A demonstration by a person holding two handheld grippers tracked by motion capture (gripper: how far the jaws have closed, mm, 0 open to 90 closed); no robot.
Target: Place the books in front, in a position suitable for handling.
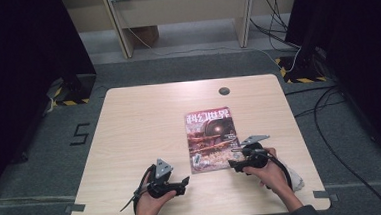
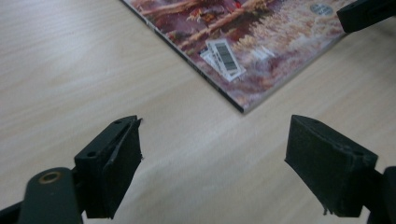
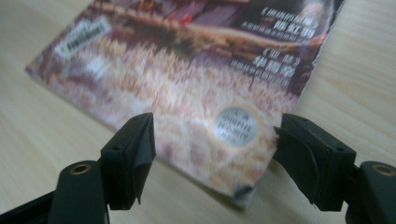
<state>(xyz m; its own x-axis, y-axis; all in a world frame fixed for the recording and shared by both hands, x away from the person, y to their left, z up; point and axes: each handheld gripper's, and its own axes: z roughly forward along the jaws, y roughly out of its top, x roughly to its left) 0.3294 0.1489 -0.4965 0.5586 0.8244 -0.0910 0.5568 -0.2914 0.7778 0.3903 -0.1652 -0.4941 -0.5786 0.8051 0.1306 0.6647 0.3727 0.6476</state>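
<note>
Both tongs sit open — right tongs (image 3: 212, 140) straddle the magazine (image 1: 211, 139) corner, left tongs (image 2: 212, 154) wait nearby on the table (image 1: 139, 120) — I'd slide under that corner first.

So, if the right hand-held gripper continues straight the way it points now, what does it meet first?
Most likely the magazine: the right hand-held gripper has open jaws that frame its near corner. Depth is unclear, so it may pass just above the cover rather than strike the edge.
</note>
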